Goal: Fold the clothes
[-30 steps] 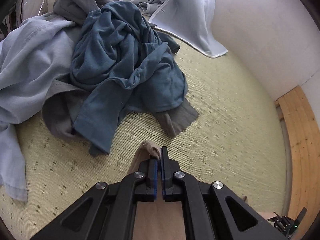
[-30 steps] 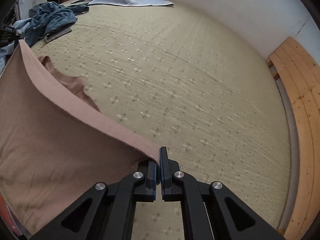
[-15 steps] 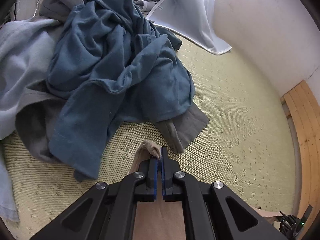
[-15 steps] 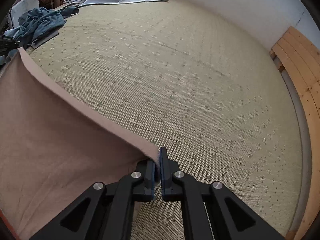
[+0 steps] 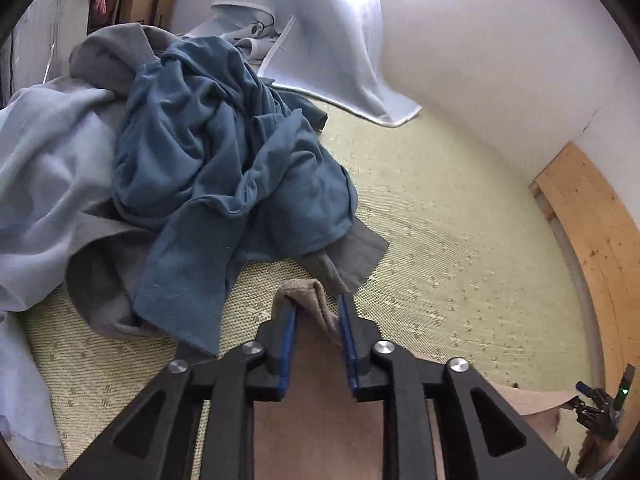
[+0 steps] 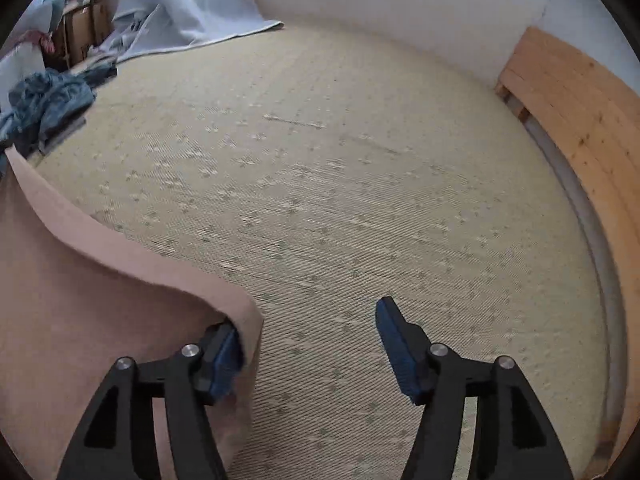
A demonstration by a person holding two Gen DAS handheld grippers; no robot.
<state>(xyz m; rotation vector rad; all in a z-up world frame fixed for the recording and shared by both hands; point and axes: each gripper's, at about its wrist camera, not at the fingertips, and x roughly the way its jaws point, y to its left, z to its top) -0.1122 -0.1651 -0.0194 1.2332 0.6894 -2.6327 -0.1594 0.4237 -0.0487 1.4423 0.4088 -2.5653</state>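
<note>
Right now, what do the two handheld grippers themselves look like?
Both match: the left gripper and right gripper are matte black, with angular arms pierced by triangular cutouts, round silver pivot bolts, and two flat fingers lined with blue pads. No cables or markings show.

Both views are evenly lit by soft daylight. In the left wrist view the source is a bright, overexposed patch at the top, washing out the white sheet [image 5: 340, 32] below it. Shadows are faint and diffuse; the deepest sit in the folds of the blue garment [image 5: 224, 152]. Fisheye distortion bends the wooden frame [image 6: 576, 120] and wall line into curves, with black vignetting in the corners. The woven mat [image 6: 340, 184] shows slight motion blur in the right wrist view.
</note>
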